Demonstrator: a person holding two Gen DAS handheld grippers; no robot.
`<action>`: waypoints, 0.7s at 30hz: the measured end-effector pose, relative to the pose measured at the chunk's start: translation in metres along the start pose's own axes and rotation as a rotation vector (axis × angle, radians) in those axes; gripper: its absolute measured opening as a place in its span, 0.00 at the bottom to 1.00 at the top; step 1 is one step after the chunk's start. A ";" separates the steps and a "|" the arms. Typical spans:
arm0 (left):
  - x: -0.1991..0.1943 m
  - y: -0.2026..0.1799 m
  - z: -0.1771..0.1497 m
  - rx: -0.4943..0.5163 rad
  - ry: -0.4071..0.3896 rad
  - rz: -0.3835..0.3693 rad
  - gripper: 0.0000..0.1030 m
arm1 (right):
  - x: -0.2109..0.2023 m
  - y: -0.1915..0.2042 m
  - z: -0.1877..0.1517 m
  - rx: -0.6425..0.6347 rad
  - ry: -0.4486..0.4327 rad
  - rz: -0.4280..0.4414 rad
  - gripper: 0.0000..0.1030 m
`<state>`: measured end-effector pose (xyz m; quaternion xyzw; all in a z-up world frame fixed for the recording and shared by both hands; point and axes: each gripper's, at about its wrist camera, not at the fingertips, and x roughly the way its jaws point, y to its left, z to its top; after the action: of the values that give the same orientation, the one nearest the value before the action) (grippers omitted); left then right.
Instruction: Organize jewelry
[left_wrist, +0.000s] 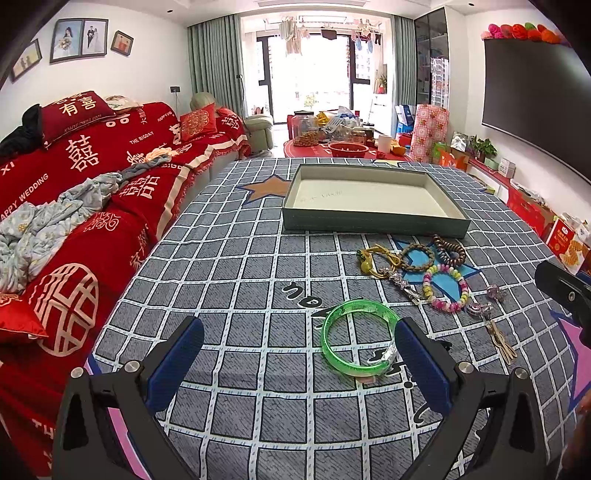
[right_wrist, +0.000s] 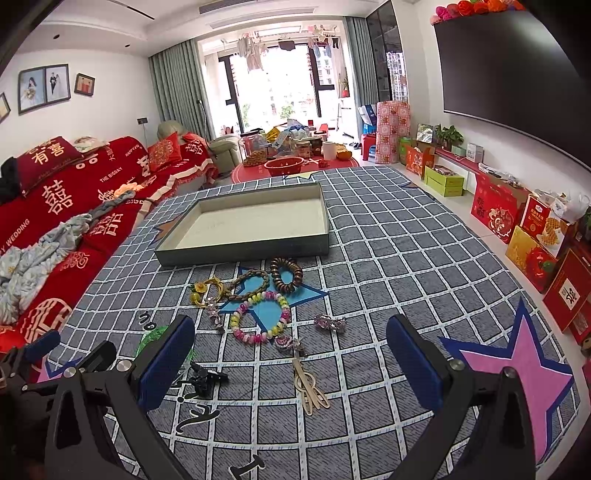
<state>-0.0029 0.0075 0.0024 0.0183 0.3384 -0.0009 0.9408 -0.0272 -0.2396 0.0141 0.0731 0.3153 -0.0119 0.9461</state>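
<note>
the left gripper (left_wrist: 299, 354) hovers low over the checked cloth (left_wrist: 229, 280) with its blue pads wide apart and nothing between them; the green bangle (left_wrist: 360, 338) lies flat just inside its right pad, touching or nearly touching it. the right gripper (right_wrist: 290, 360) is likewise spread wide and empty, and the pink crystal brooch (right_wrist: 288, 343) and the cream hair clip (right_wrist: 310, 387) lie on the cloth in the gap ahead of it. the grey tray (left_wrist: 373, 221) sits empty beyond the jewelry pile, the nearest pieces close against its front wall.

the bangle is the likeliest trouble. it looks smooth and rigid, and a pad that closes on one edge of the ring may push it sideways across the cloth or tip it up and let it spring out. a grip across the band, not across the whole ring, seems safer.

the pieces nearer the tray lie crowded: the beaded bracelet (right_wrist: 260, 317) touches the braided bracelet (right_wrist: 249, 284), which lies beside the spiral hair tie (right_wrist: 288, 275) and the yellow cord charm (right_wrist: 205, 290). a lift of one may drag a neighbour along. the cloth itself looks loose and could bunch under a low pad. the two grippers also work close together near the bangle, so a collision is possible.
</note>
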 end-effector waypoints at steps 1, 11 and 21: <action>0.000 0.000 0.000 -0.001 0.000 0.000 1.00 | 0.000 0.000 0.000 0.000 0.000 -0.001 1.00; -0.001 0.001 0.001 -0.001 -0.002 0.002 1.00 | 0.000 0.000 0.000 0.002 0.000 0.000 1.00; -0.001 0.001 0.001 -0.001 -0.002 0.002 1.00 | 0.000 0.000 -0.001 0.002 0.000 0.001 1.00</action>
<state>-0.0033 0.0087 0.0039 0.0180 0.3373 0.0004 0.9412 -0.0277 -0.2399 0.0133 0.0740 0.3151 -0.0117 0.9461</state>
